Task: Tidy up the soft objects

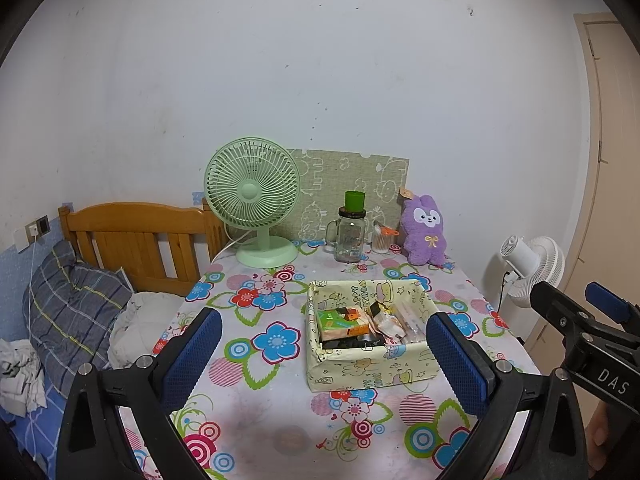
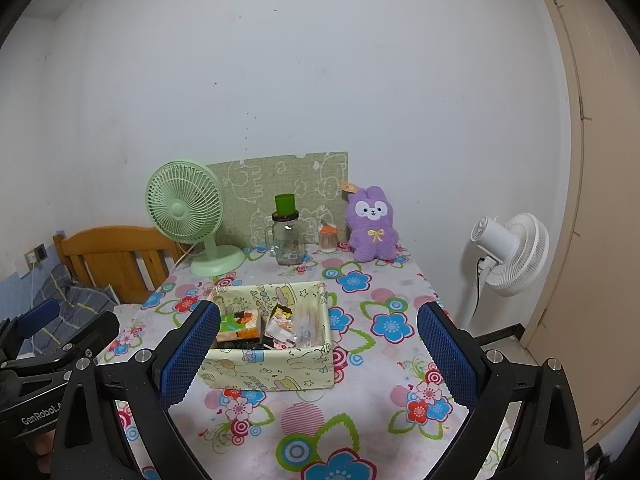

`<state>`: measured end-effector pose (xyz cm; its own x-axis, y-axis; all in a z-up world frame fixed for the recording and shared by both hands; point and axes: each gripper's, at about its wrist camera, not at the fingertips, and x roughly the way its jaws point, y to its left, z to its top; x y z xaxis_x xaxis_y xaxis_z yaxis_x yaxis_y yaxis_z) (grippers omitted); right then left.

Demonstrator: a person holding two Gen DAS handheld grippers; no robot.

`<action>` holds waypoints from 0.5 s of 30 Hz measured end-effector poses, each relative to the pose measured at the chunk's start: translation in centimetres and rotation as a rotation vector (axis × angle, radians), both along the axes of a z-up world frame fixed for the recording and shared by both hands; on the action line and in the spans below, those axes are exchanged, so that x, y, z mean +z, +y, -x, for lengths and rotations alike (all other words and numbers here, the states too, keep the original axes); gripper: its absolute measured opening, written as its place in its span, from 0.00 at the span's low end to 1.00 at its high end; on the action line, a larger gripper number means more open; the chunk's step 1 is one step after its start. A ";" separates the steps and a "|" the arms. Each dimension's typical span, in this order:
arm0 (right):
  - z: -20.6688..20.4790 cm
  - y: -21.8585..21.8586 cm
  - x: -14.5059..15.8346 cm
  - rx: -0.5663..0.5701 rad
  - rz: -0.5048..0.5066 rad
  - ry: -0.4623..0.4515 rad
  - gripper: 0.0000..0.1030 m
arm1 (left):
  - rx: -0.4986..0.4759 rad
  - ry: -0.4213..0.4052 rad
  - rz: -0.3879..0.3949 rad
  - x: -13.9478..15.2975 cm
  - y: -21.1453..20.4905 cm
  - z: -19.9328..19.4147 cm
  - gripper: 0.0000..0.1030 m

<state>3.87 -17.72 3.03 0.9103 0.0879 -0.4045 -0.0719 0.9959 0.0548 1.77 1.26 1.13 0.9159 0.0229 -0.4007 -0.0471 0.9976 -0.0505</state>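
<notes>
Right wrist view, purple plush bunny (image 2: 371, 225) well beyond spread right gripper (image 2: 318, 354)

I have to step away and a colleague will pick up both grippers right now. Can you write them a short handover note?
Left gripper: open, holding nothing, above the near table edge.
Right gripper: open, holding nothing, beside it.
Purple plush bunny: upright at the back of the table, against the wall, right of the glass jar.
Paper-lined box: mid-table, already holding packets.
Done: no soft object handled, as far as the views show.
Left: probably grasp the bunny and place it; the destination is unclear.
</notes>
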 end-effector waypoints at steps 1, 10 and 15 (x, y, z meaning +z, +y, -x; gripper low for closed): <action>0.0 0.0 0.0 -0.001 0.000 0.000 0.97 | -0.001 -0.001 0.001 0.0 0.0 0.0 1.00; 0.0 0.0 0.0 -0.007 0.003 -0.003 0.97 | -0.003 -0.001 -0.004 0.0 -0.1 0.0 1.00; 0.2 -0.1 0.0 -0.010 0.004 -0.006 0.97 | -0.006 -0.001 -0.006 0.2 -0.3 0.0 1.00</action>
